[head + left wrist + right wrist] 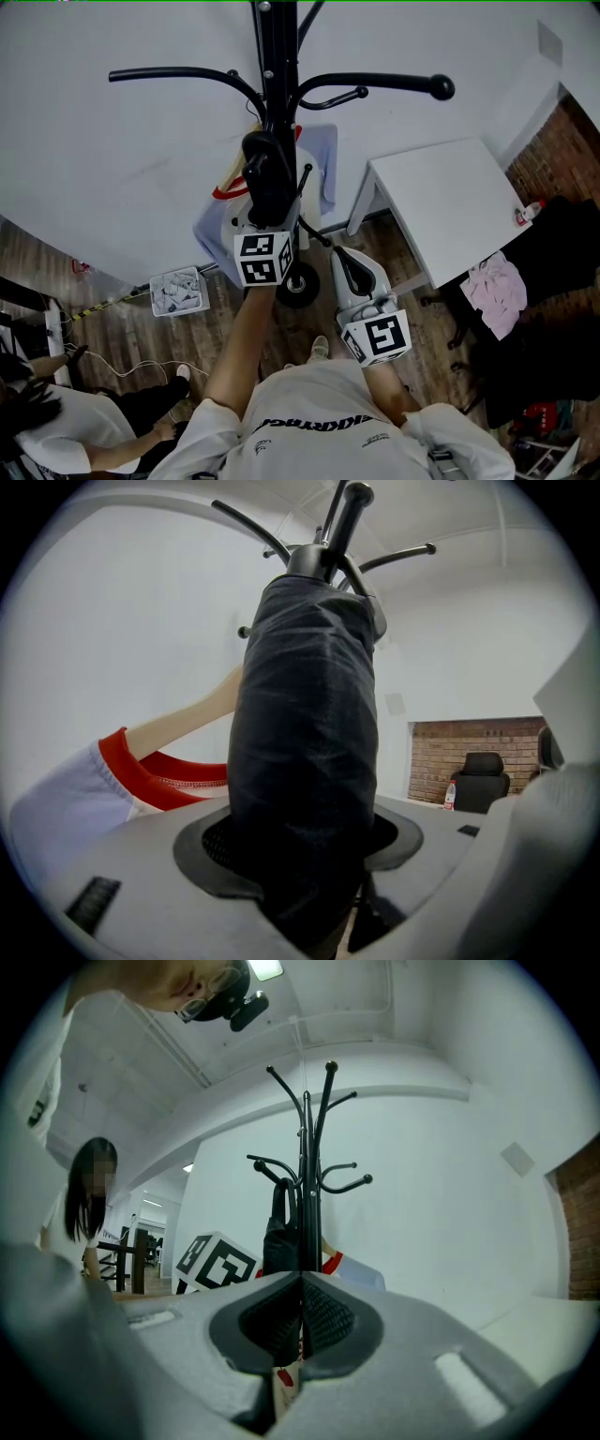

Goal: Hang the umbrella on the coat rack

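The black coat rack (278, 56) stands against the white wall, its curved arms spreading left and right. My left gripper (269, 173) is shut on a folded black umbrella (265, 159) held right in front of the pole. In the left gripper view the umbrella (305, 714) fills the space between the jaws, below the rack's hooks (342, 517). In the right gripper view the umbrella (277, 1232) has its strap loop up by a lower arm of the rack (307, 1176); I cannot tell if it rests on it. My right gripper (342, 255), lower right, is shut and holds nothing.
A pale shirt with a red collar (319, 159) hangs on a wooden hanger (187, 714) behind the umbrella. A white table (450, 197) stands to the right, with pink cloth (495, 291) beside it. A white basket (178, 291) sits on the floor at left, near a seated person (56, 422).
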The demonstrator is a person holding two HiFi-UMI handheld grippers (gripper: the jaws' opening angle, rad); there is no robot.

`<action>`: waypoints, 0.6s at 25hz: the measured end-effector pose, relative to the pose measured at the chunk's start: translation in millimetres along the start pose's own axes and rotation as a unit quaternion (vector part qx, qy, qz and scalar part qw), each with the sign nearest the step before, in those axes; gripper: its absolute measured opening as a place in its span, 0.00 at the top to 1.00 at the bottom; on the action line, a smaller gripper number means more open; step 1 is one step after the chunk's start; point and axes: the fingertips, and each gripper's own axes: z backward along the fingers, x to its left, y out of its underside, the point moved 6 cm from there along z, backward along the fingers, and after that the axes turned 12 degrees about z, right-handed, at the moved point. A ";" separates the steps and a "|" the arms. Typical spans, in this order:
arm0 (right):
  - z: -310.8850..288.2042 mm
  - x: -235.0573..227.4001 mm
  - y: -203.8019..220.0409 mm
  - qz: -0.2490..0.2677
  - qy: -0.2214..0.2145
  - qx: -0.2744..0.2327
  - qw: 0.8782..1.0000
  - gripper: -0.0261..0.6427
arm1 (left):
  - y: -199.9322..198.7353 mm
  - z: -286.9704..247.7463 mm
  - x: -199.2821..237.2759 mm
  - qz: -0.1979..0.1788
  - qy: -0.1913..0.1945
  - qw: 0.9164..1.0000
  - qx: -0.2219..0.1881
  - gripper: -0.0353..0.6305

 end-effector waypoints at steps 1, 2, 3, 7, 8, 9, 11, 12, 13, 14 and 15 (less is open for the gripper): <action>0.2 -0.8 -0.1 0.000 0.001 0.000 1.000 0.97 | 0.1 -0.6 0.0 0.003 0.000 1.000 0.001 0.54; 0.2 -1.5 -0.1 0.000 0.001 -0.001 1.000 0.97 | 0.0 -1.3 0.1 0.007 0.000 1.000 0.003 0.53; 0.2 -1.9 0.0 0.000 0.001 -0.001 1.000 0.97 | 0.0 -1.8 0.4 0.010 0.000 1.000 0.005 0.52; 2.1 -0.6 0.4 0.000 -0.001 0.002 1.000 0.97 | 1.5 0.5 1.5 0.016 -0.006 1.000 0.013 0.47; 2.0 0.2 -0.2 0.000 -0.003 0.002 1.000 0.97 | 1.0 2.0 1.9 0.017 -0.007 1.000 0.013 0.45; 1.8 1.2 -0.9 0.000 -0.004 0.001 1.000 0.97 | 0.0 3.8 2.2 0.018 -0.006 1.000 0.013 0.43; 1.7 2.8 -2.0 0.000 -0.006 -0.001 1.000 0.97 | -2.9 8.7 1.3 0.019 -0.003 1.000 0.010 0.40; 1.6 3.4 -2.2 0.000 -0.006 -0.001 1.000 0.97 | -4.8 11.6 0.4 0.018 -0.002 1.000 0.006 0.40; 1.4 3.8 -2.3 0.001 -0.007 -0.002 1.000 0.97 | -6.6 14.6 -0.6 0.016 -0.002 1.000 0.002 0.39; 1.3 4.2 -2.3 0.001 -0.008 -0.002 1.000 0.97 | -8.3 17.5 -1.8 0.016 -0.001 1.000 -0.001 0.39; 1.2 4.8 -2.3 0.001 -0.009 -0.002 1.000 0.97 | -9.8 20.7 -2.8 0.016 0.000 1.000 -0.005 0.39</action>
